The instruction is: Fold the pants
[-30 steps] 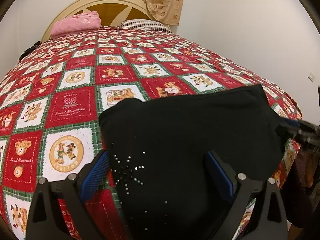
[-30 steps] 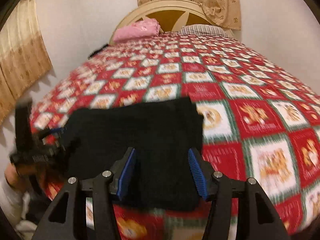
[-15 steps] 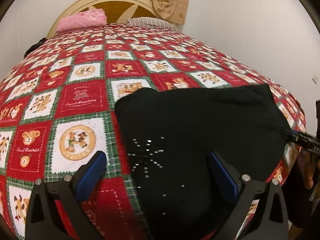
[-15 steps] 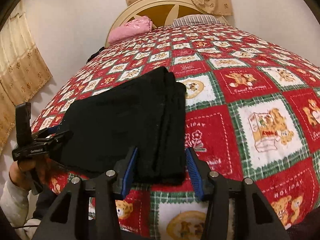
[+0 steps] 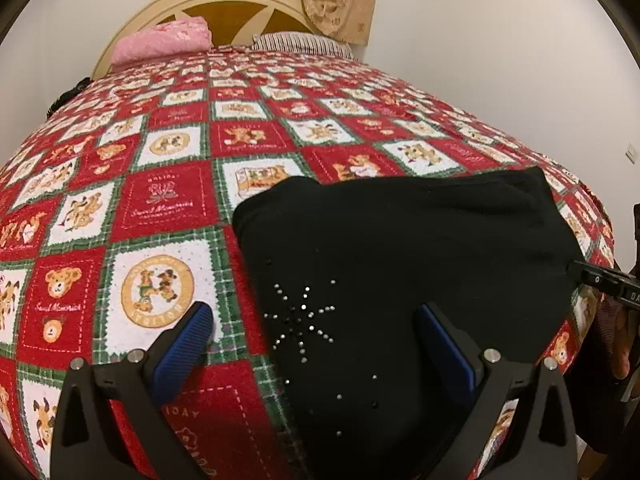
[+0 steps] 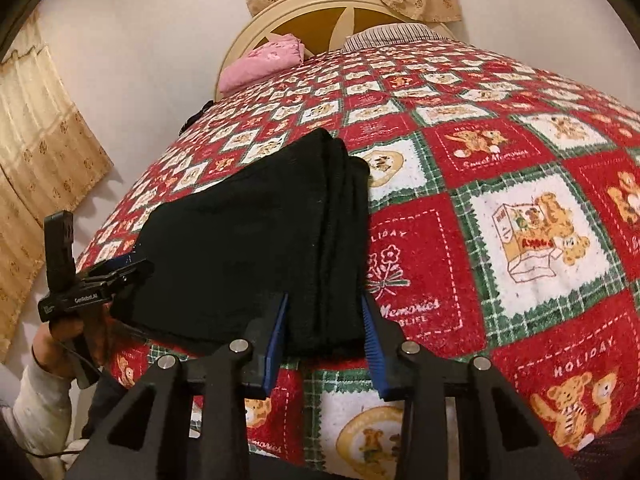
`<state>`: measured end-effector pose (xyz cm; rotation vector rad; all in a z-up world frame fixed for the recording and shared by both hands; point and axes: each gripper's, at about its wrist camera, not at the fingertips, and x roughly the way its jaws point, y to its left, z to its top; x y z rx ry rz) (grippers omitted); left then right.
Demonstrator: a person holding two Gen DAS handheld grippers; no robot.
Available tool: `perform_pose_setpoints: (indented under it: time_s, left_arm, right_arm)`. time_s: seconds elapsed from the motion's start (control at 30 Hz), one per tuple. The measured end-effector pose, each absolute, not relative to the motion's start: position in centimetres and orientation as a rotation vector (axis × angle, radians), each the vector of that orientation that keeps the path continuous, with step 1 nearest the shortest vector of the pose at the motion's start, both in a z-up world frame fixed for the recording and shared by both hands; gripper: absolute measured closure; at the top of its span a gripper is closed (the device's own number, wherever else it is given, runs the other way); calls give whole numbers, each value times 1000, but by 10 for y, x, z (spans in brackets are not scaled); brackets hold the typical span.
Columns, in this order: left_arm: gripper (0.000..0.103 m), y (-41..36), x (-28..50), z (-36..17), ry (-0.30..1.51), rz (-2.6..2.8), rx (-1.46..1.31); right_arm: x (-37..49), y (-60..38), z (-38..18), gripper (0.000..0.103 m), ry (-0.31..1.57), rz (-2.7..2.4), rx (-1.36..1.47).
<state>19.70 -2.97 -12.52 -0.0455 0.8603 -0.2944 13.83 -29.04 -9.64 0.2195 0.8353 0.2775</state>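
Pants: black pants [image 5: 408, 264], folded into a thick rectangle, lie on the bed's quilt [image 5: 160, 208] near its foot edge, between the two claws.
Left claw: left claw [image 5: 316, 330] is spread wide, gripping nothing; the pants' rhinestone star [image 5: 302, 320] sits between its blue pads.
Right claw: right claw [image 6: 324, 320] is partly open, its pads flanking the stacked folded edge of the pants [image 6: 256, 240]; whether they touch the cloth cannot be told.
Ahead of the claws: pink pillow [image 6: 262, 64] by the headboard [image 6: 320, 12].
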Motion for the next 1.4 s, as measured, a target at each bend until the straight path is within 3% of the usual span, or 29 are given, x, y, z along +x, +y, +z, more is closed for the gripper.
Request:
perform_pose_setpoints:
  time_s: [0.1,0.3,0.43,0.53,1.17,1.4]
  left_arm:
    - [0,-29,203,-130,892,-303,-56]
    - [0,-29,205,-132,907,-311,-57]
    - [0,-29,206,-133,919,-313,-56]
    - [0,-27,208,-135,932,-326,-66]
    - [0,-27,216,-133,933,-372,-81]
    - [3,-21,213,-131,908,-397,-125]
  right_arm:
    - [142,-290,-95,65,842,280,224]
    - [141,-301,-87,49,825,288,259]
    - [149,-306,-75,47,801,264,255]
    - [166,-313,-74,38,809,278,289]
    - [208,-299,-98,39,834,362,329]
    - [204,-310,-97,60,834,403,399]
